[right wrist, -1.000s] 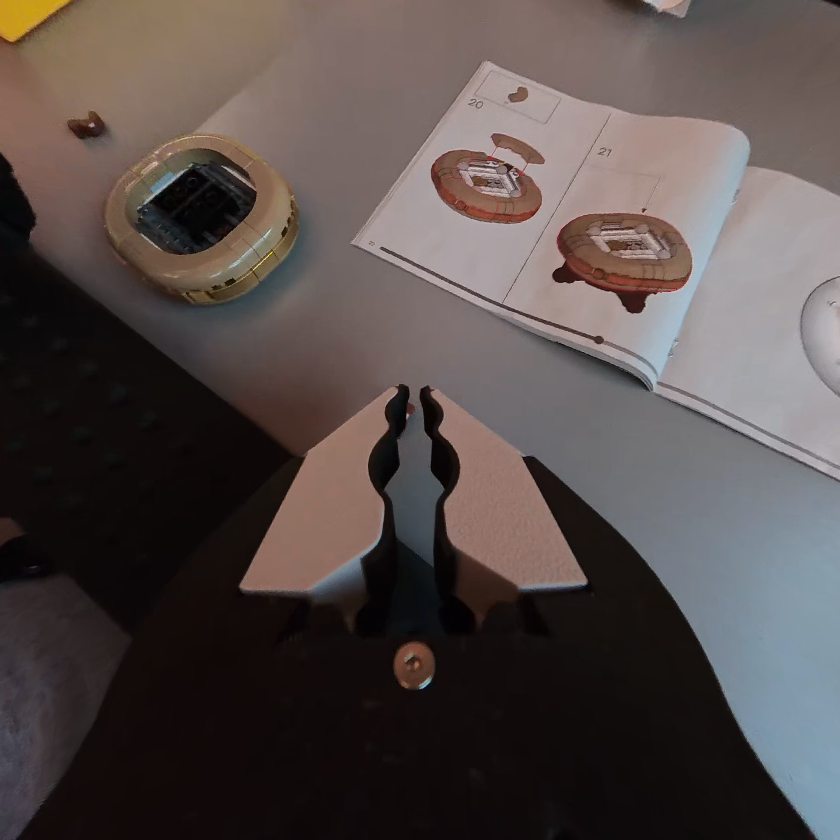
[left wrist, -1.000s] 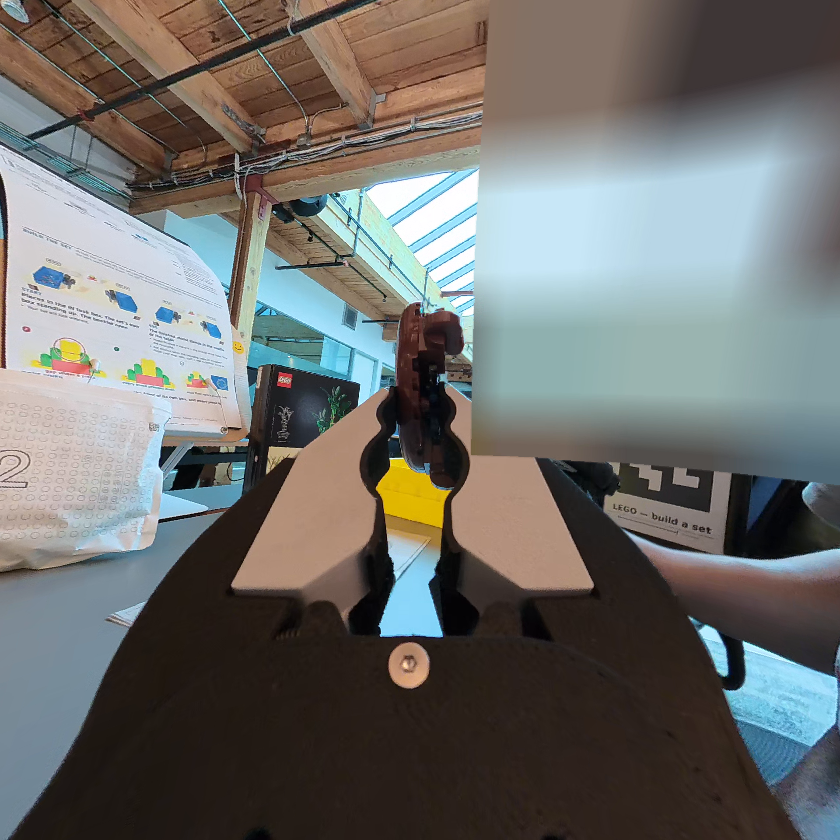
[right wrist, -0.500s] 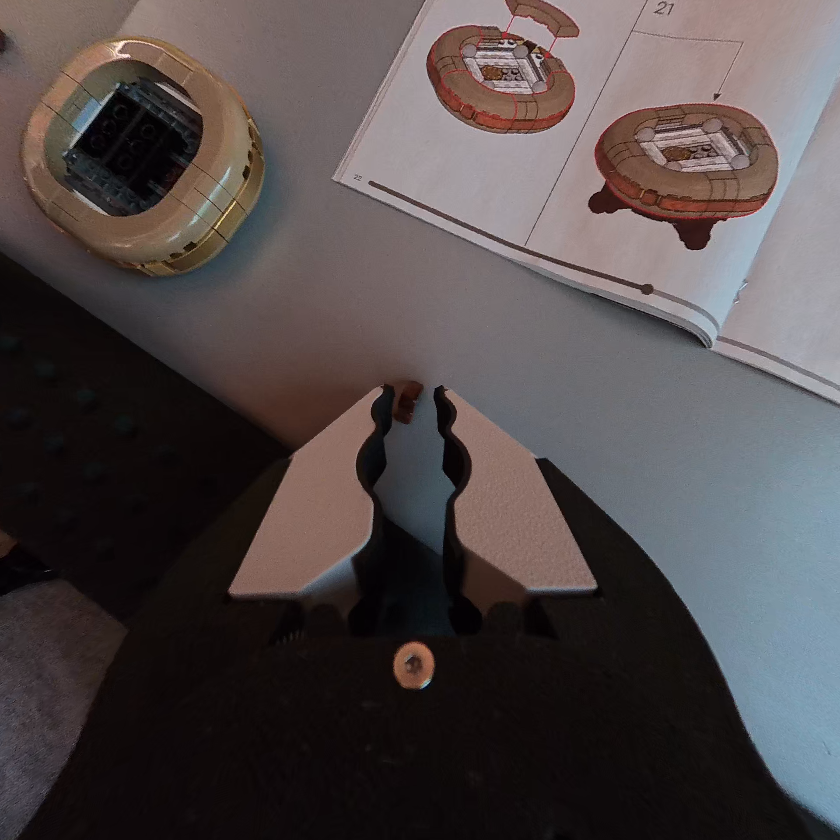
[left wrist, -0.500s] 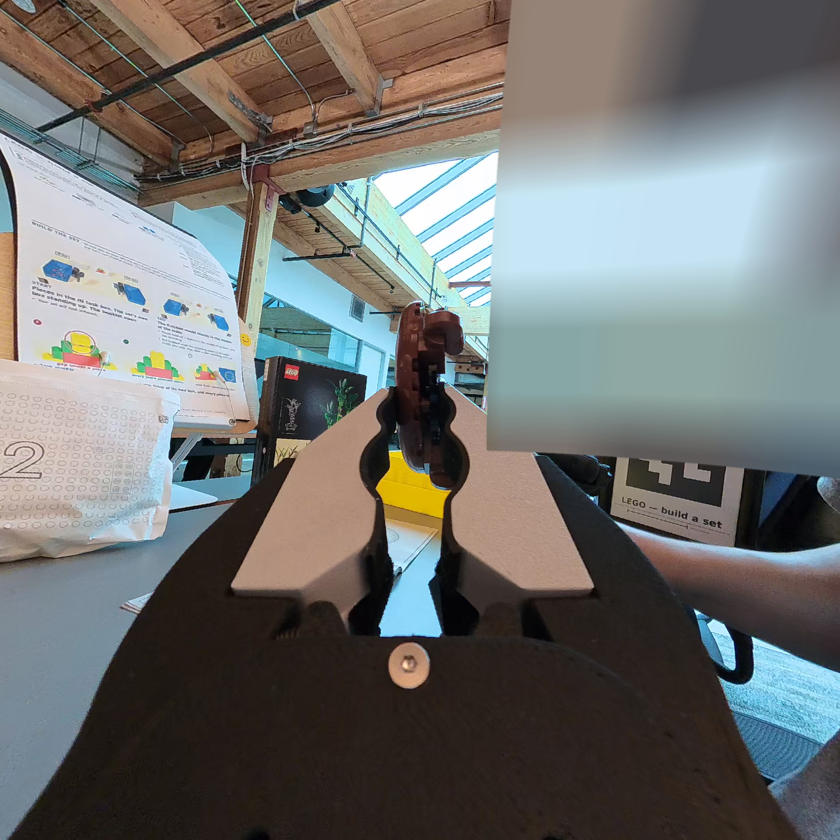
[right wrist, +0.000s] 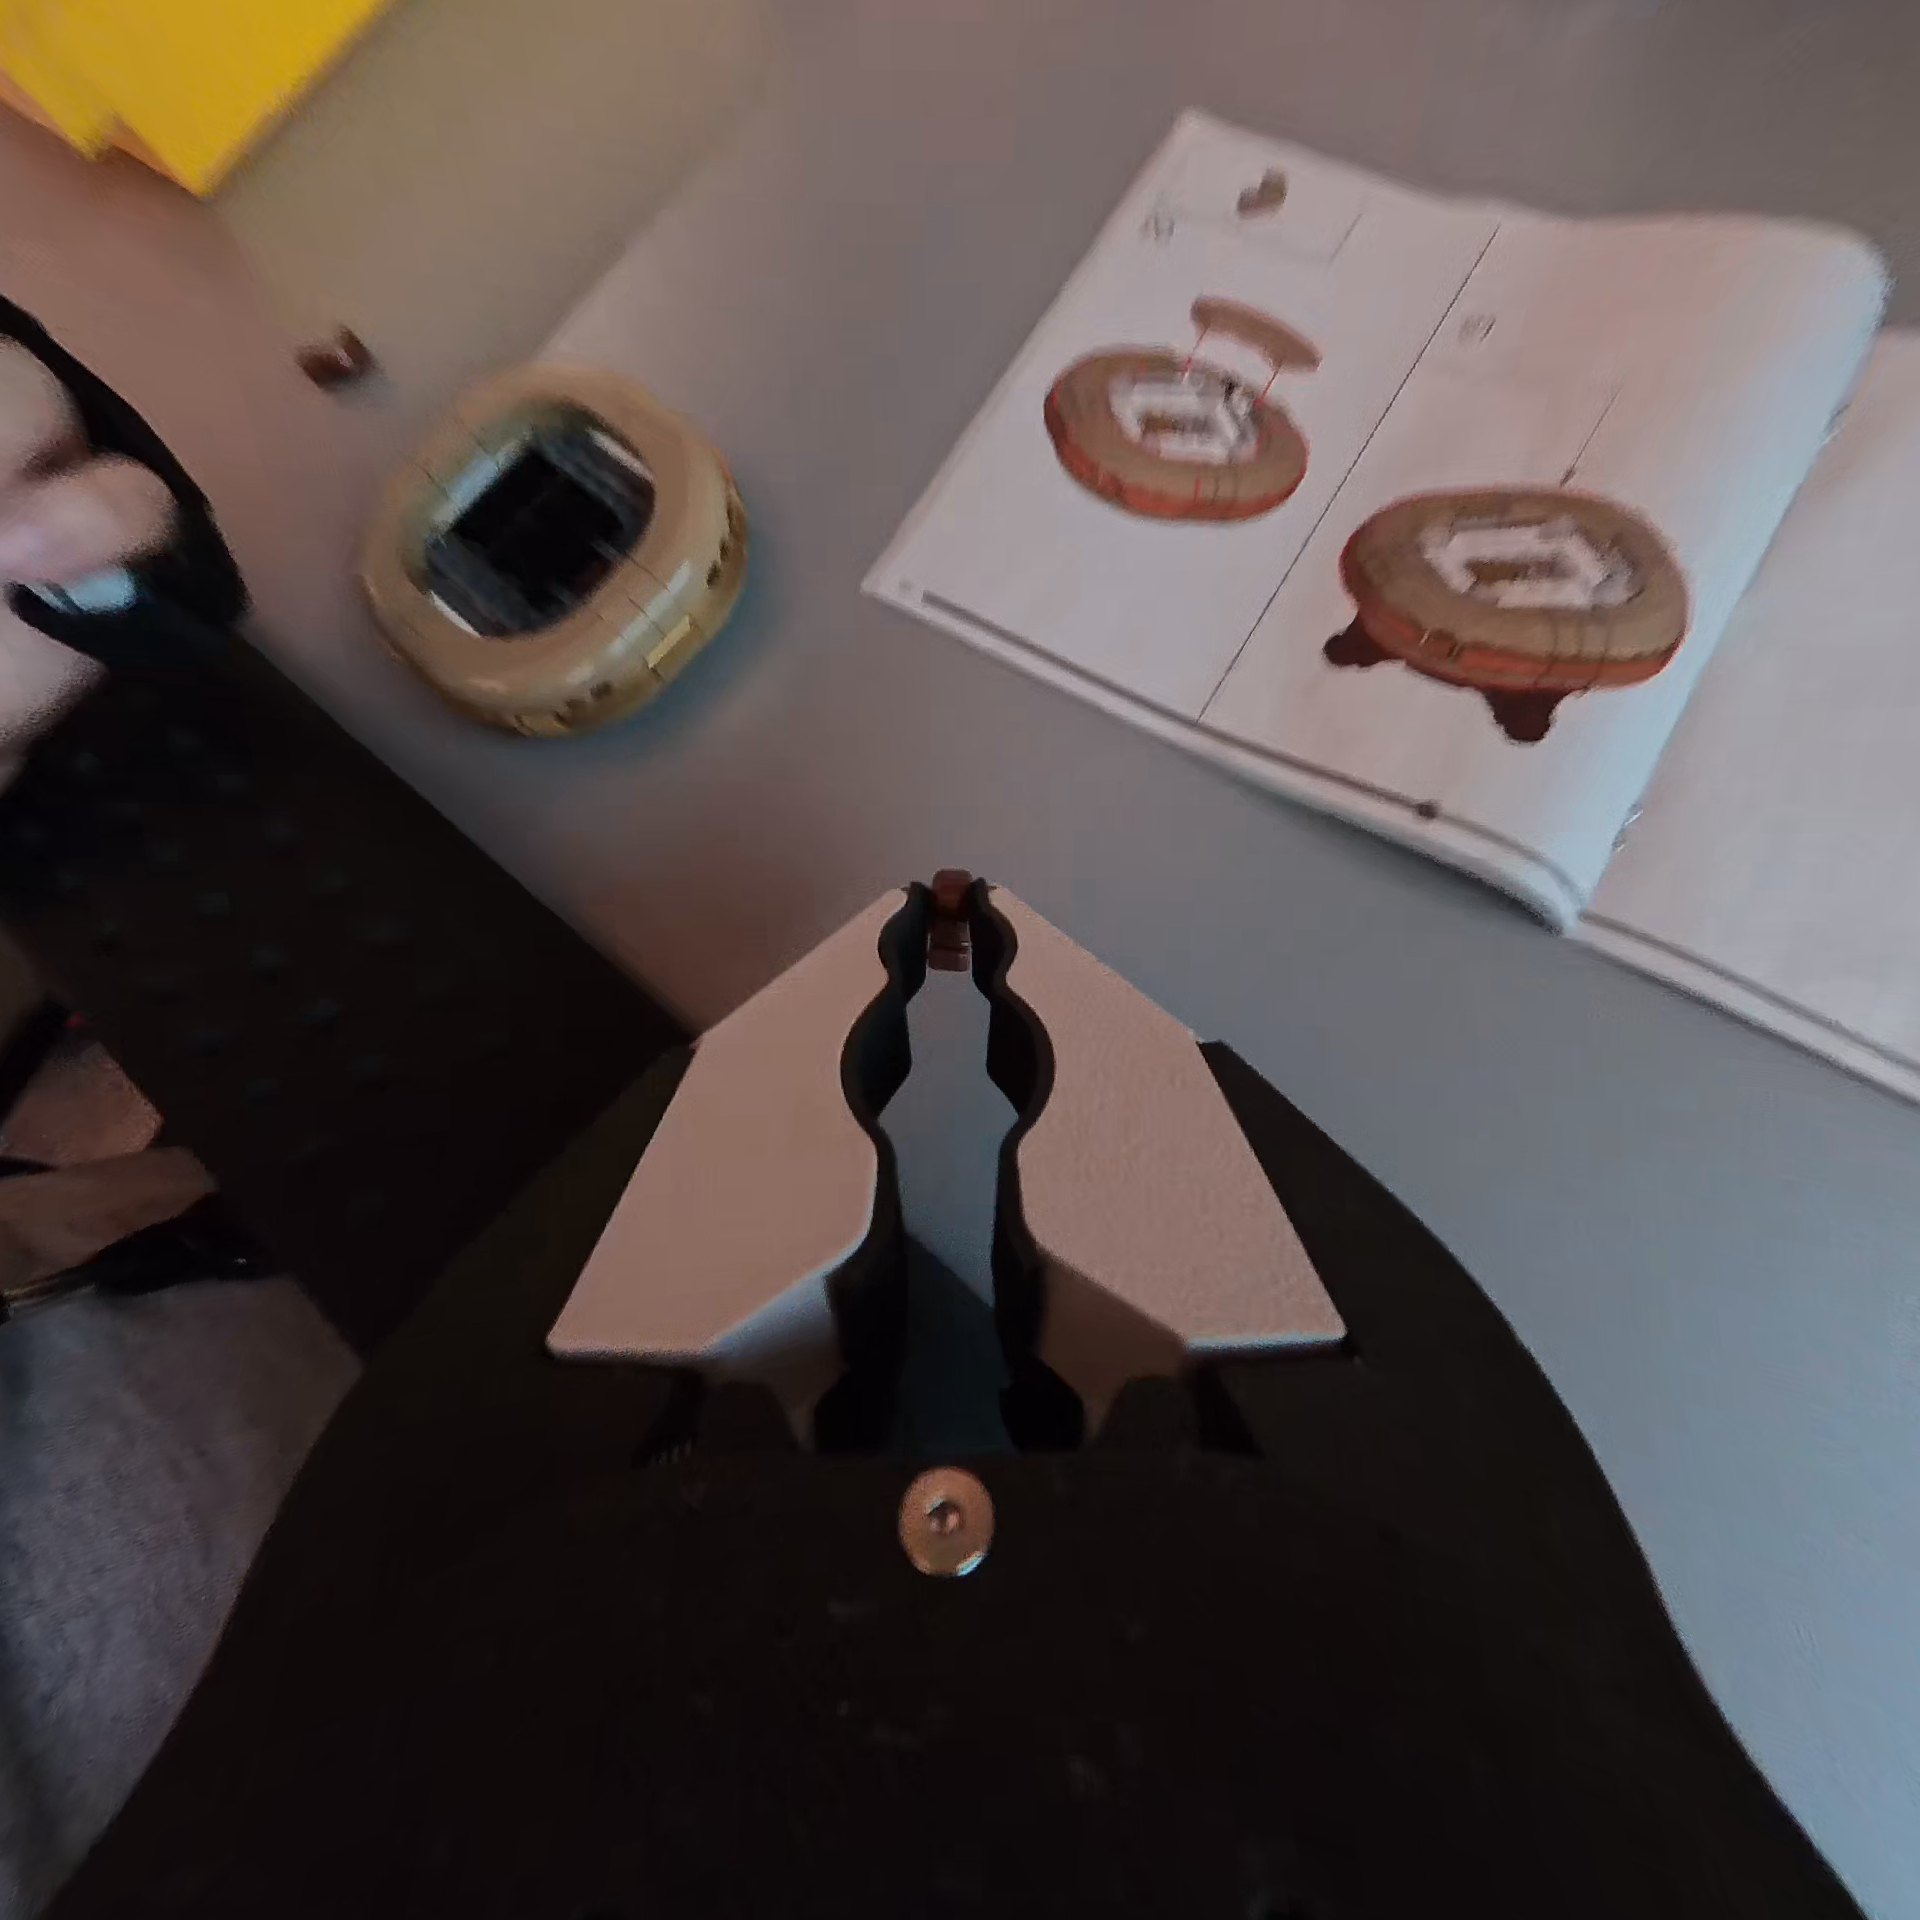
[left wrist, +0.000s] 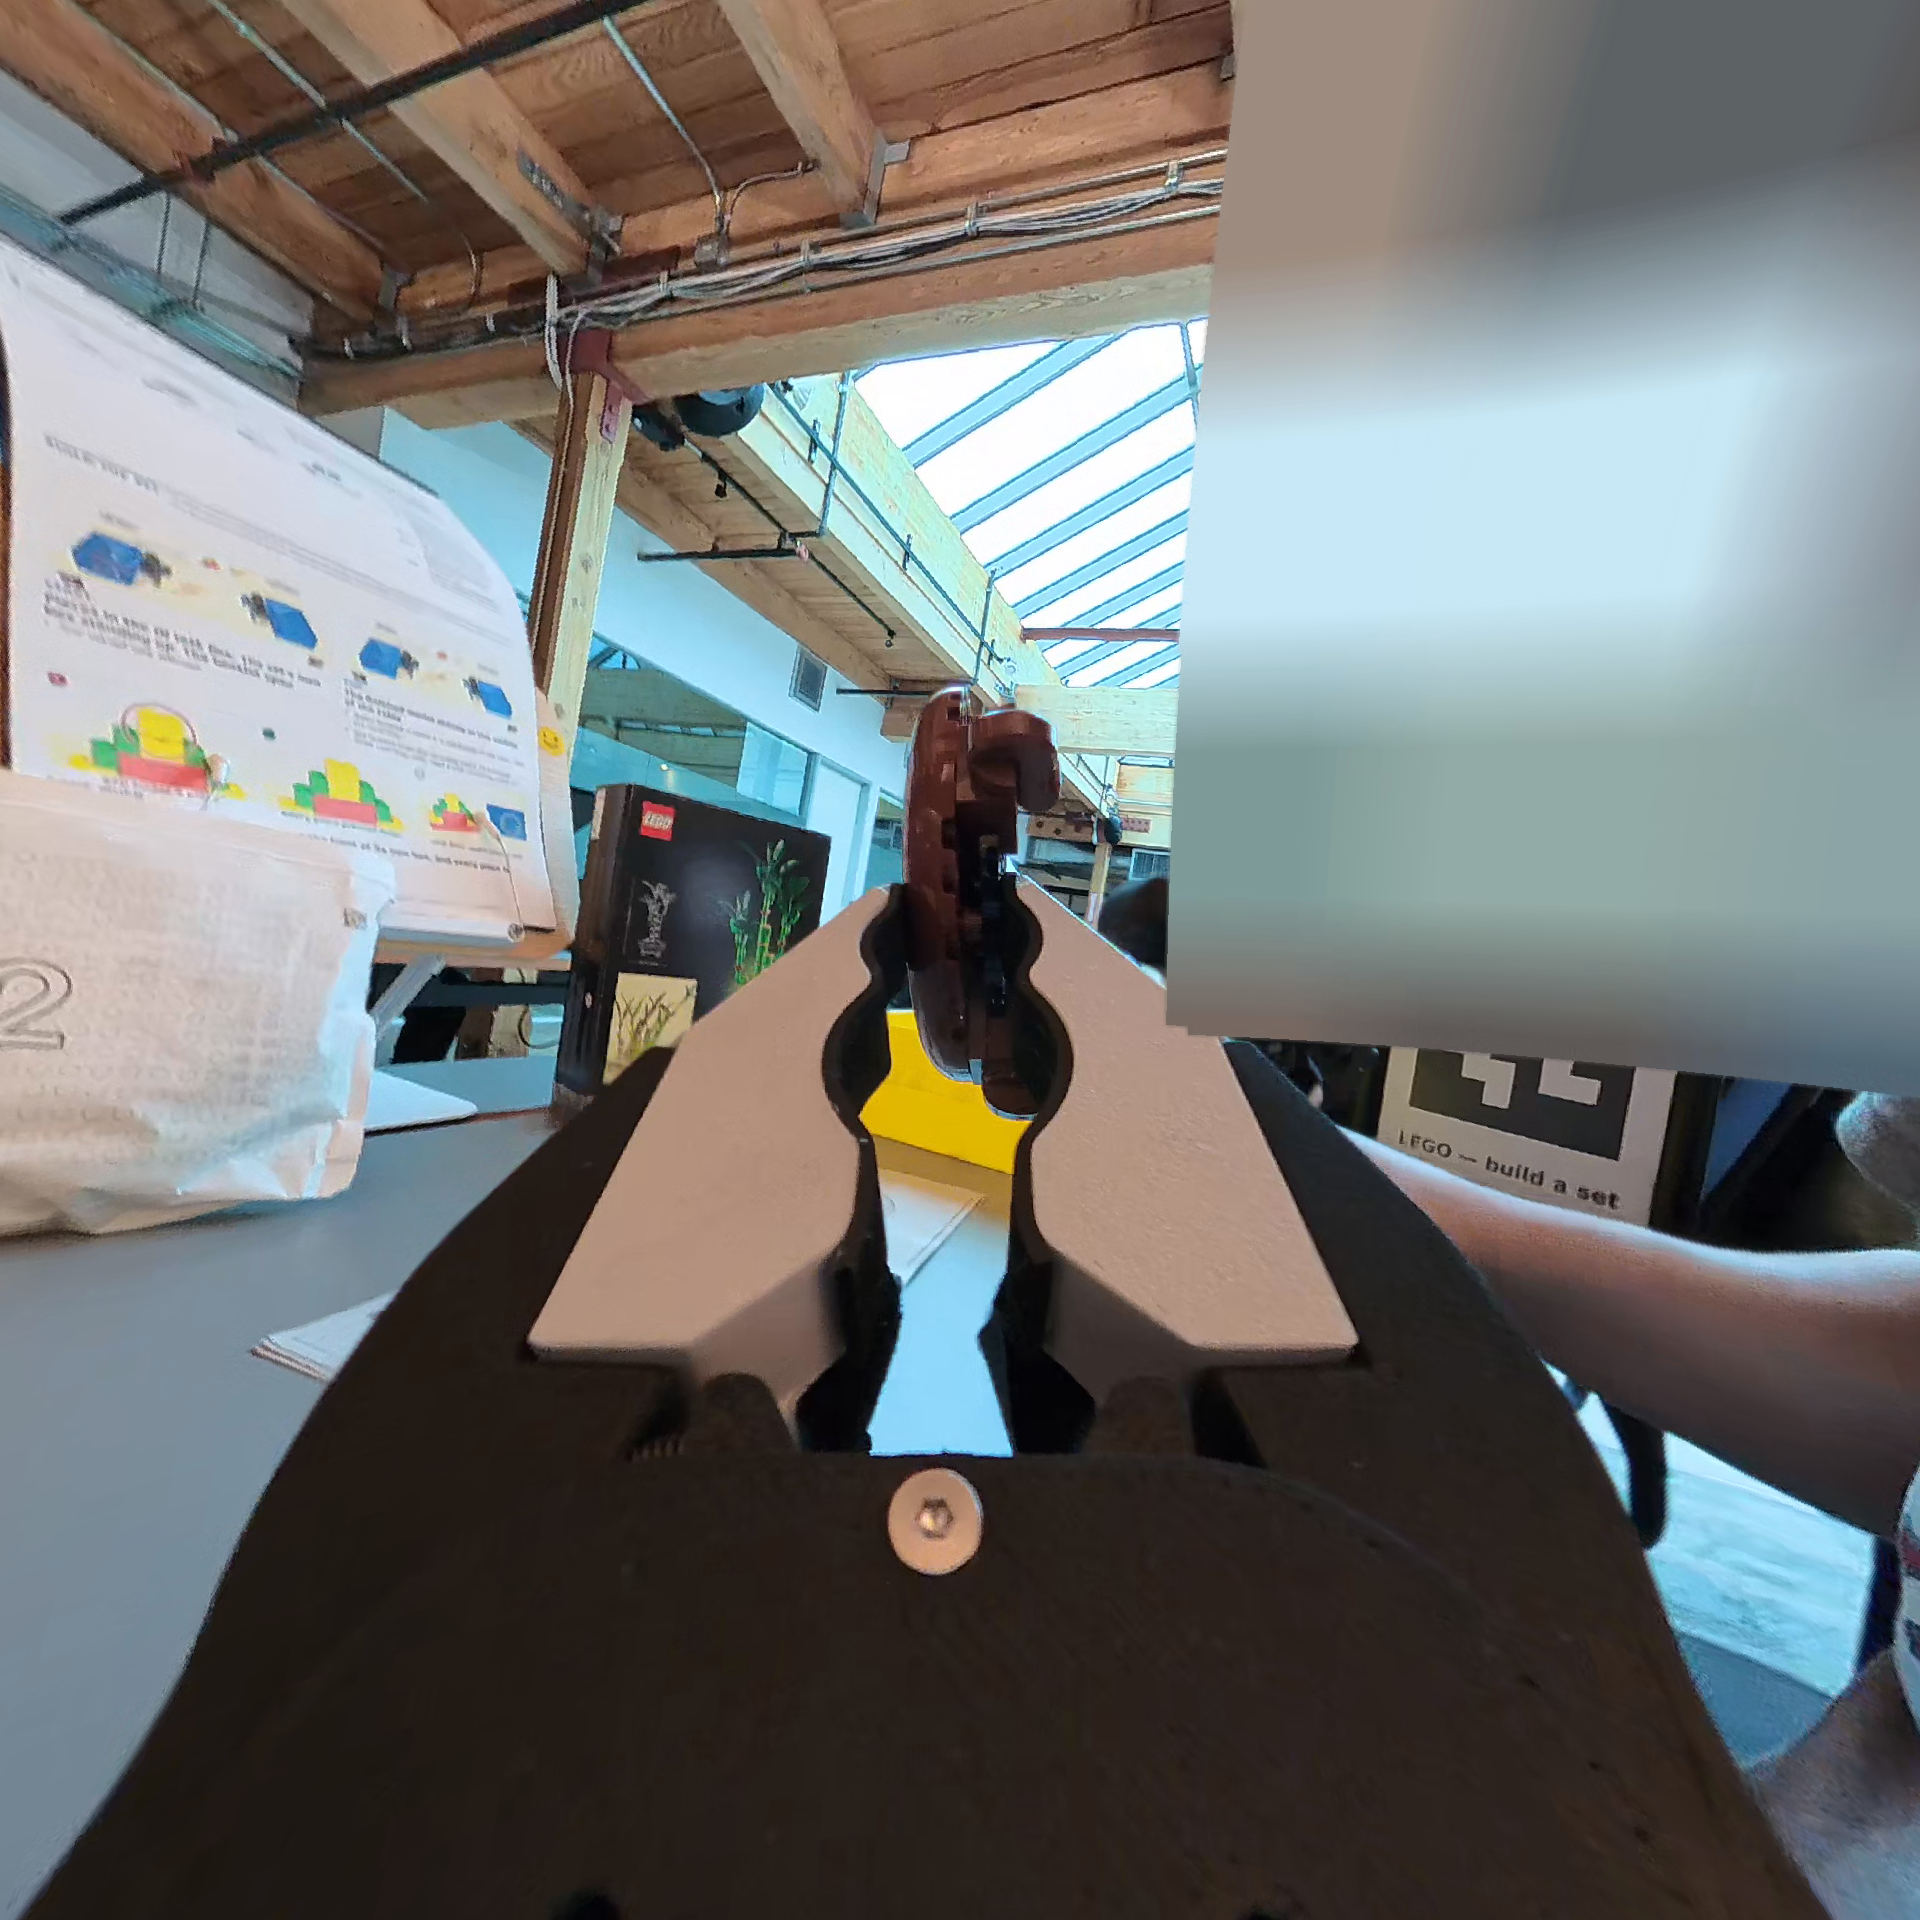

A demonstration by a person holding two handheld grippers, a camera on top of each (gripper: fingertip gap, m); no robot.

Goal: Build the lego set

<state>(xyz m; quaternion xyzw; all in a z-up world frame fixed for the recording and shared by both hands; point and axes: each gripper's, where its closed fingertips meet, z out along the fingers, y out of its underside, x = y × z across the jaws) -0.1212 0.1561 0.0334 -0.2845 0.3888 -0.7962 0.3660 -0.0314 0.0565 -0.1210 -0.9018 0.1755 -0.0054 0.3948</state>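
My left gripper (left wrist: 951, 904) is shut on a flat brown lego assembly (left wrist: 961, 831), held on edge and raised above the table; a curved brown leg piece sticks out at its top right. My right gripper (right wrist: 948, 894) is shut on a small brown lego piece (right wrist: 948, 925) at its fingertips, above the grey table (right wrist: 1351, 1039). A tan ring-shaped lego build (right wrist: 556, 545) with a dark centre lies on the table ahead and to the left. Another small brown piece (right wrist: 332, 358) lies beyond it. The open instruction booklet (right wrist: 1403, 499) lies ahead to the right.
A yellow tray (right wrist: 177, 73) is at the far left corner; it also shows in the left wrist view (left wrist: 951, 1112). A white numbered bag (left wrist: 166, 997), a printed poster (left wrist: 260, 665) and a black lego box (left wrist: 696, 914) stand behind. A person's arm (left wrist: 1621, 1340) reaches in at right.
My right gripper closed on the small brown piece and lifted back from the table, so the ring build and booklet look farther off. The left gripper stayed nearly still with its assembly.
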